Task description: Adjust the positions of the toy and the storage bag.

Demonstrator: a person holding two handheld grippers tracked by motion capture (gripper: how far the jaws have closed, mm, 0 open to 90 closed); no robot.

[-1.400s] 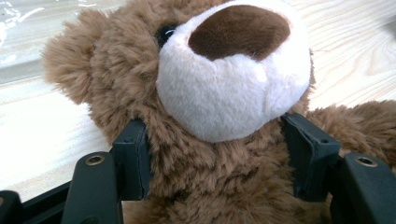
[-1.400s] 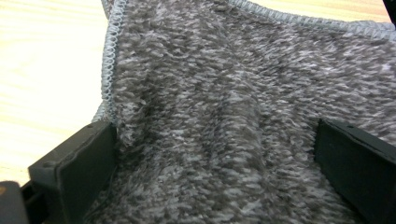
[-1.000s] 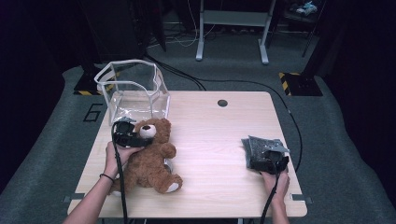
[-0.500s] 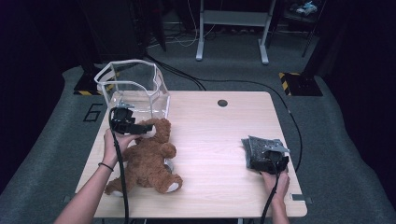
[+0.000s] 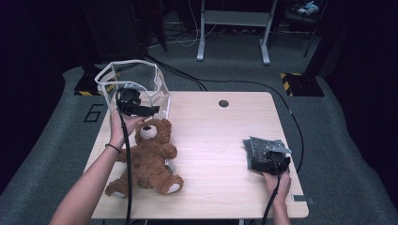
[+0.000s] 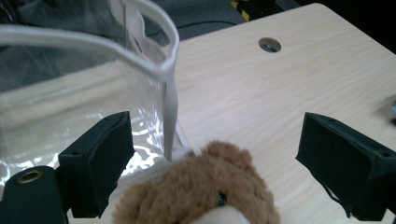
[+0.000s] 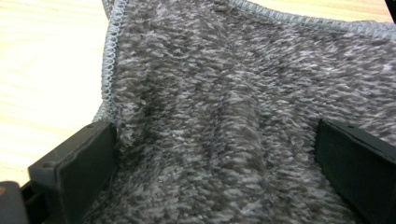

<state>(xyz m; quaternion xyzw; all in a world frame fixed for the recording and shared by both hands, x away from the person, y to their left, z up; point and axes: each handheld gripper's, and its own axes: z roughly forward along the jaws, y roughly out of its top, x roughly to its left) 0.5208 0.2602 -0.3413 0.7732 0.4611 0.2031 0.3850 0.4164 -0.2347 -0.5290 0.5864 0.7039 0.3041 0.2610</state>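
A: Near edge first. Right gripper (image 5: 271,158) sits at lower right of the high view, on the grey cloth (image 5: 260,151). Why parked there?

B: Probably pinning or waiting. In its own view the cloth (image 7: 243,107) bunches up between the two jaws; they stand wide at lower left and lower right. Cloth meets the left pad, but a squeeze isn't visible. I'd call them spread, not clamped.

A: Bear?

B: Bear (image 5: 148,157) lies on its back at lower left of the table (image 5: 220,136), head toward the far side, feet toward the person. Nothing holds it.

A: Left gripper?

B: Left gripper (image 5: 149,110) hovers just past the bear's head, in front of the clear bin (image 5: 136,77) at upper left. Jaws have just been opening and stand wide with nothing between them. In the left gripper view the bear's head (image 6: 201,196) is bottom centre, below and between the jaws, not touched.

A: So the bin is the target?

B: My guess: it stands open right behind the head, wall (image 6: 84,107) just beyond the left jaw. The gripper looks set for a fresh grab at the head or a push of the bin.
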